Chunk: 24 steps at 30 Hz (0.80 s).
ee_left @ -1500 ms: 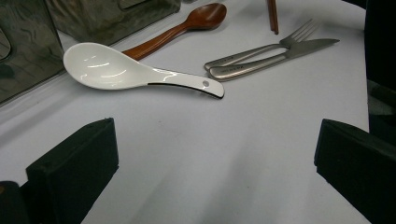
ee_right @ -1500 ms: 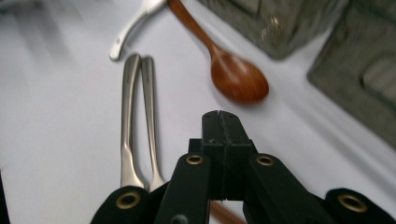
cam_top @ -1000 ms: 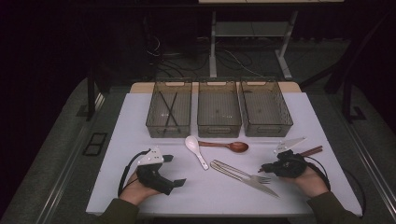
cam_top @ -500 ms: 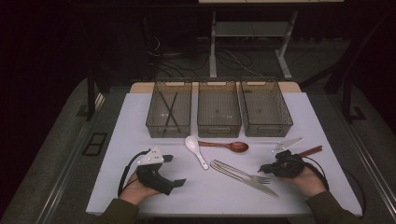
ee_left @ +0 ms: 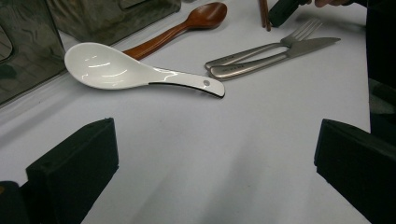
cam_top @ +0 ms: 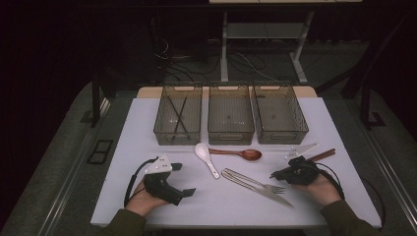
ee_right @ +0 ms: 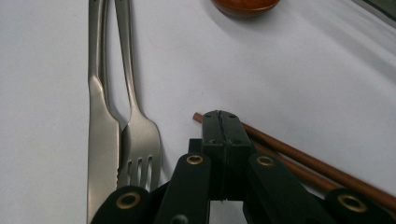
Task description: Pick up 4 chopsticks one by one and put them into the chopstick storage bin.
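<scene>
My left gripper [cam_top: 183, 179] rests on the white table near its front left, held by a hand, jaws wide open and empty; its own view [ee_left: 215, 126] looks across bare table at a white ceramic spoon [ee_left: 116, 70] [cam_top: 205, 156]. My right gripper [cam_top: 273, 175] lies at the front right, jaws shut [ee_right: 222, 116] with nothing between them. Brown chopsticks [ee_right: 317, 168] [cam_top: 322, 156] pass under its jaws. A steel fork [ee_right: 137, 130] [cam_top: 255, 183] and knife [ee_right: 100, 130] [cam_top: 268, 194] lie side by side just left of it. A wooden spoon [cam_top: 238, 153] [ee_left: 187, 21] lies beyond.
Three clear smoky bins stand in a row at the back of the table: the left bin [cam_top: 177, 136] holds black chopsticks [cam_top: 178, 113], the middle bin [cam_top: 231, 135] and right bin [cam_top: 282, 136] look empty. Dark floor and a desk frame lie behind.
</scene>
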### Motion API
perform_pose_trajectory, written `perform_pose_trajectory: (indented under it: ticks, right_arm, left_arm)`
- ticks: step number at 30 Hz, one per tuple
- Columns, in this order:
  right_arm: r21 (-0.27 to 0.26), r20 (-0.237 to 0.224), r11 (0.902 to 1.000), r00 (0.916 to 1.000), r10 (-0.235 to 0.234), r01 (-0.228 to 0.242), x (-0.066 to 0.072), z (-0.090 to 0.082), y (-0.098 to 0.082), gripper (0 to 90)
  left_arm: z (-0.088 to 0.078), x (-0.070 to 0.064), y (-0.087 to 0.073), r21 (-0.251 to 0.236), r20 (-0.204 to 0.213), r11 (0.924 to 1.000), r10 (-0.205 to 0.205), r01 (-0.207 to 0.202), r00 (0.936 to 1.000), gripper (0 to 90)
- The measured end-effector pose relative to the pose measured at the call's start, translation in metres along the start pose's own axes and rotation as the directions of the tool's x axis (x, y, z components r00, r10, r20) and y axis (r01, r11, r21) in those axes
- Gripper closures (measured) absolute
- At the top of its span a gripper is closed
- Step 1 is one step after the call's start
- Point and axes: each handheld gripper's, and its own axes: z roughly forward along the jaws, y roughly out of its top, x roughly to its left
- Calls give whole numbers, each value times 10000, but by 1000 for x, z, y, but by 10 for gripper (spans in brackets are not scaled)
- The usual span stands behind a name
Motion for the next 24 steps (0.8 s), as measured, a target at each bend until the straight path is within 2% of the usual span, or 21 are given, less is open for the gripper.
perform_pose_trajectory:
  ticks: [17, 24]
  right_arm:
    - [-168, -96, 9999, 10000, 18, -19, -2, 5, 6, 899]
    - [-205, -215, 9998, 9997, -63, 58, 3, 7, 9, 898]
  left_arm:
    - [0, 1, 0, 9, -15, 10000, -25, 25, 10000, 0]
    - [0, 0, 0, 31, 2, 10000, 39, -39, 10000, 0]
